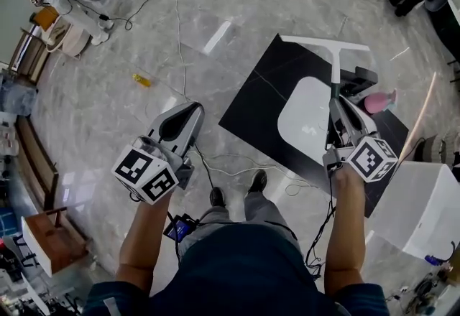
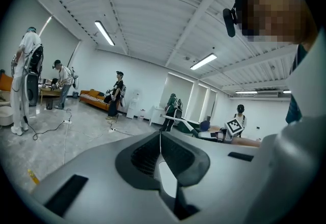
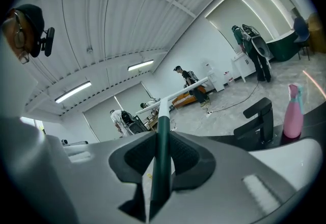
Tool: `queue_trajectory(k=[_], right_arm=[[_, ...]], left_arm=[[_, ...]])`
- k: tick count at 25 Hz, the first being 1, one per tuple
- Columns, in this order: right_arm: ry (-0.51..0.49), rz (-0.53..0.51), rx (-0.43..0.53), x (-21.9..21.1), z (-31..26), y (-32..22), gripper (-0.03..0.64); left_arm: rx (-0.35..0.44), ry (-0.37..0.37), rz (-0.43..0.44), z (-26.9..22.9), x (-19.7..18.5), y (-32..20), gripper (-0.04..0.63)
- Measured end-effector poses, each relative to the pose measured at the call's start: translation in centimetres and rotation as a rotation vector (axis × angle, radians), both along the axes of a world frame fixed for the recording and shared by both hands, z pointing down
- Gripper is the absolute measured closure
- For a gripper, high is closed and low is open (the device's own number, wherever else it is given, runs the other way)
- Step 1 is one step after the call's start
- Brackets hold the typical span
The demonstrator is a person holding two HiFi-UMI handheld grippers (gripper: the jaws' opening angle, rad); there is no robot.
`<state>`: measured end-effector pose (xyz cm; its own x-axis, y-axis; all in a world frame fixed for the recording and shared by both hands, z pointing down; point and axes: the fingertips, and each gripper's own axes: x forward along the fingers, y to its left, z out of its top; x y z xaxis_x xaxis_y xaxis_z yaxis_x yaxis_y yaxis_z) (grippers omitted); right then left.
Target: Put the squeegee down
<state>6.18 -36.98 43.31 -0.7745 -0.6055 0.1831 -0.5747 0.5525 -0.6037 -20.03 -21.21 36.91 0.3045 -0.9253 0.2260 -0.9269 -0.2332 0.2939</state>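
The right tool [image 1: 336,103] pinches the dark green handle of a white-bladed squeegee [image 1: 334,63] above the black counter [image 1: 259,103], best lowered flat onto it before letting go, while the left tool [image 1: 191,109] is pressed together, empty

Head view: high up, looking steeply down at the floor [image 1: 144,34].
Left gripper view: camera sits close behind the left gripper [image 2: 160,135], facing about level across the room.
Right gripper view: likewise, behind the right gripper [image 3: 162,136].
Head and right gripper views share the squeegee [image 3: 164,123] and the pink bottle [image 3: 292,111] to the right of the right gripper.
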Motion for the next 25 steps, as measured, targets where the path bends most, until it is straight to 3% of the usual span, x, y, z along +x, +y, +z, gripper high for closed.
queue_trajectory(k=[25], right_arm=[[0.097, -0.103, -0.167, -6.7, 15.6, -3.0, 0.525]], left_arm=[[-0.163, 0.053, -0.052, 10.2, -1.3, -1.3, 0.584]])
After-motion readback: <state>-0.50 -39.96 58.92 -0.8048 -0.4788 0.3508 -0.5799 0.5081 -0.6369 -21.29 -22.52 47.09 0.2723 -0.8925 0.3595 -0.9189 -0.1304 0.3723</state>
